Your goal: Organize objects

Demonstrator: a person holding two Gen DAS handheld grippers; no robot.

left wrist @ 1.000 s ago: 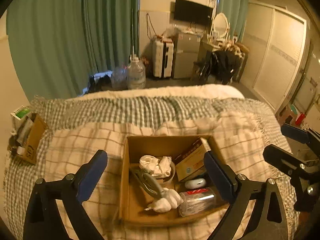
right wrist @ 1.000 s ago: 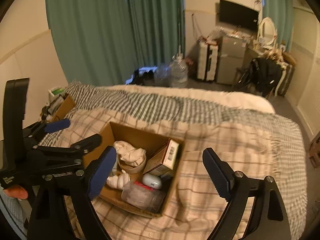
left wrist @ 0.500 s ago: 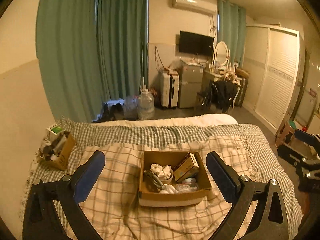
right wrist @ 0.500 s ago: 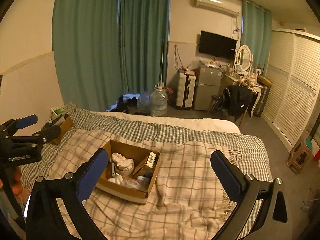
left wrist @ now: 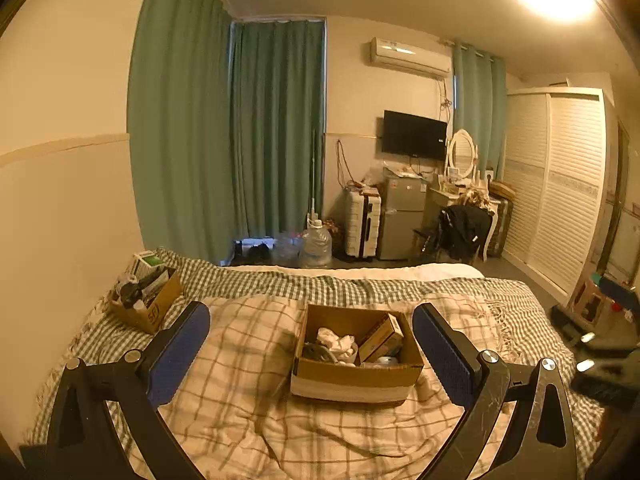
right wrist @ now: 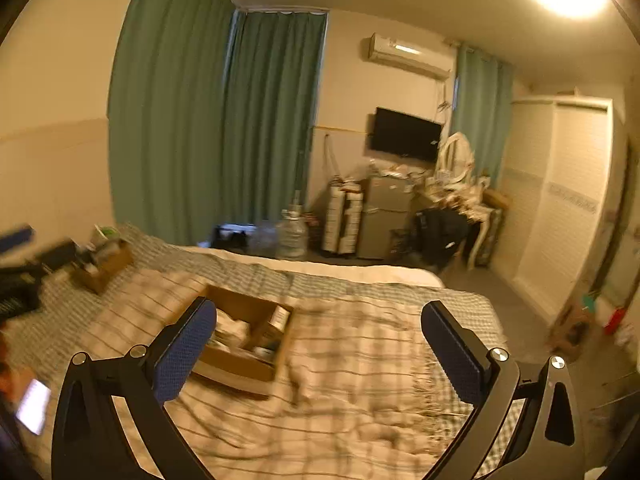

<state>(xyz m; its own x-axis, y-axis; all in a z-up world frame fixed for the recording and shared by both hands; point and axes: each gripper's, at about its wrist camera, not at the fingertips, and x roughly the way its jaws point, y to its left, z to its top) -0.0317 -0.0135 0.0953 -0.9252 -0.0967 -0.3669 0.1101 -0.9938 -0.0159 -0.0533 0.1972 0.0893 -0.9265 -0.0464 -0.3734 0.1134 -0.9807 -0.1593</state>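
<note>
Wide open over plaid blanket (left wrist: 248,392) in front of left gripper (left wrist: 311,354) & right gripper (right wrist: 319,351), nothing between either's jaws. Cardboard box (left wrist: 356,376) mid-bed, heaped w/ stuff, the main block. Smaller box (left wrist: 150,308) at far-left bed edge by wall. Right half of bed (right wrist: 400,360) bare, clear lane there.

Bedroom: bed (left wrist: 256,364), wardrobe (left wrist: 560,184), curtains (left wrist: 276,128)

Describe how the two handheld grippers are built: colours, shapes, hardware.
Both match. The left gripper and right gripper have black angular frames with triangular cut-outs, silver round bolt heads at the pivots, and flat, oblong, textured blue pads on each finger. No cables or sleeves show.
</note>
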